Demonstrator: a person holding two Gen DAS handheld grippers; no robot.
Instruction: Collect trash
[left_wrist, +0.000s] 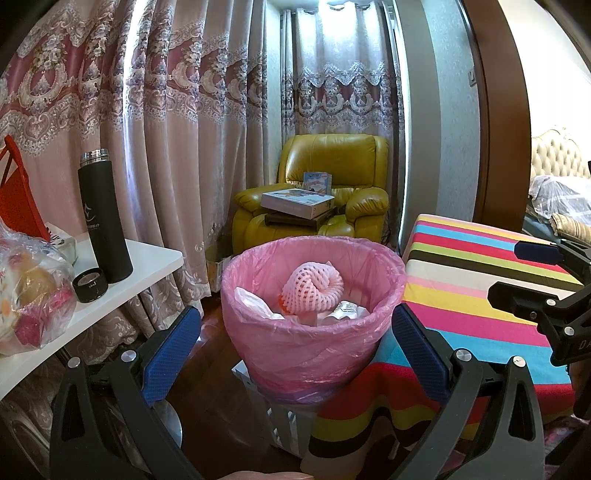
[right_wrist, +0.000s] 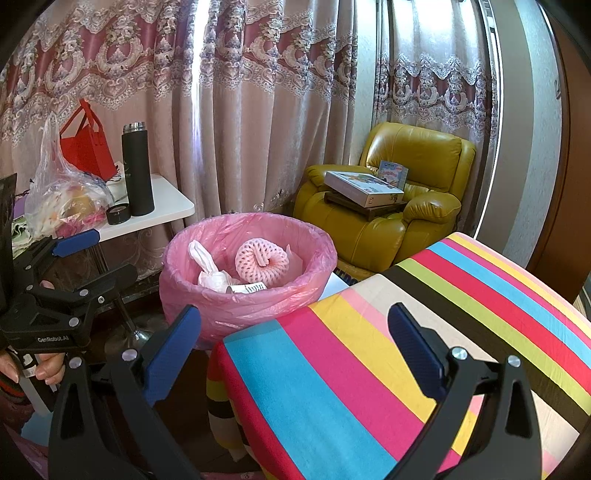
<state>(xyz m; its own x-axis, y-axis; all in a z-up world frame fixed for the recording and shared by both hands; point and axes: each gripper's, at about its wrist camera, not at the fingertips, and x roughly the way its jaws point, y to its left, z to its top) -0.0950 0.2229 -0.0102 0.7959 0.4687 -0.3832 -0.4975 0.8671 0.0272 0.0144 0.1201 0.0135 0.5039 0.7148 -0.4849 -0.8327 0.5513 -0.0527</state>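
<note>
A bin with a pink liner (left_wrist: 314, 343) stands on the floor between a white side table and a striped table. Inside it lie a pink foam fruit net (left_wrist: 313, 287), white tissue (left_wrist: 255, 304) and crumpled printed paper (left_wrist: 347, 310). My left gripper (left_wrist: 295, 354) is open and empty, facing the bin just short of its near wall. My right gripper (right_wrist: 293, 354) is also open and empty, hovering over the near corner of the striped table (right_wrist: 332, 387). From that side the bin (right_wrist: 251, 306) sits ahead and left, with the foam net (right_wrist: 262, 260) and tissue (right_wrist: 207, 269) showing.
The white side table (left_wrist: 147, 258) carries a black flask (left_wrist: 105, 218), a tape roll (left_wrist: 89, 284), a plastic bag of fruit (left_wrist: 33, 291) and a red bag (left_wrist: 14, 192). A yellow armchair (left_wrist: 332, 158) holding boxes stands by the curtains. A hand (right_wrist: 48, 369) holds the left gripper.
</note>
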